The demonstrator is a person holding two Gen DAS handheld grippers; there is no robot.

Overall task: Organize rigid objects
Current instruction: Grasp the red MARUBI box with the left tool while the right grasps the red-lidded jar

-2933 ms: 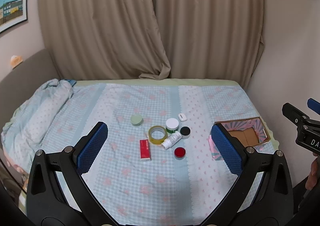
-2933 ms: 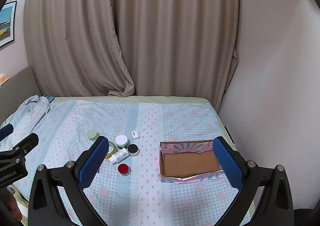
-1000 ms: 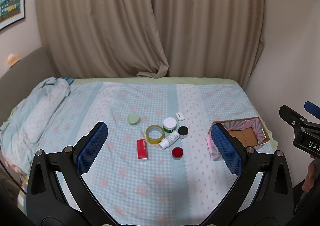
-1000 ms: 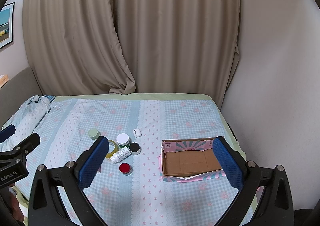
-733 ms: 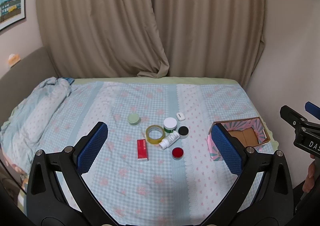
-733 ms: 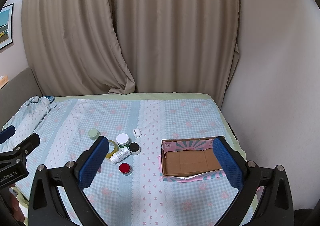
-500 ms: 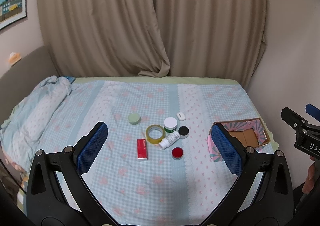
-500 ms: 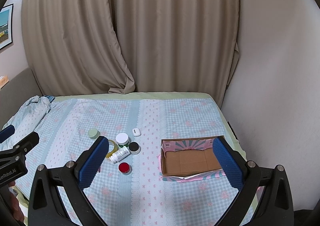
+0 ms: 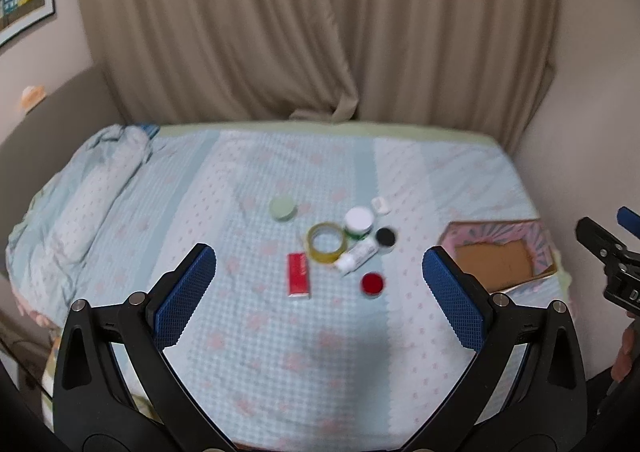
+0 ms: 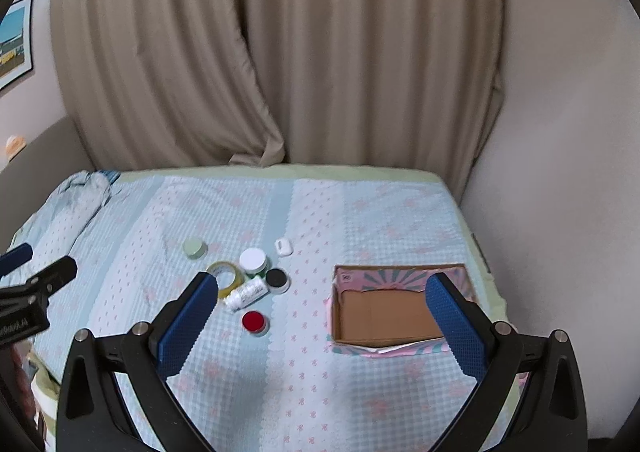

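Observation:
A cluster of small items lies mid-bed: a red box (image 9: 299, 280), a tape roll (image 9: 326, 243), a white bottle on its side (image 9: 357, 257), a white-lidded green jar (image 9: 359, 223), a black-lidded jar (image 9: 385, 239), a red-lidded jar (image 9: 372, 284), a pale green jar (image 9: 283, 209) and a small white case (image 9: 380, 205). An open cardboard box (image 10: 384, 312) with pink patterned walls sits to their right. My left gripper (image 9: 318, 288) and my right gripper (image 10: 320, 314) hang open above the near side of the bed, with nothing between their fingers.
The bed (image 9: 248, 332) wears a light blue checked sheet. A bunched blanket (image 9: 80, 208) lies along its left side. Beige curtains (image 9: 312, 24) hang behind, and a wall (image 10: 560, 172) runs close along the right. A framed picture (image 9: 24, 8) hangs at upper left.
Both views have drifted slightly, and the items and the box now sit a little closer. Both grippers stay open and nothing on the bed has moved.

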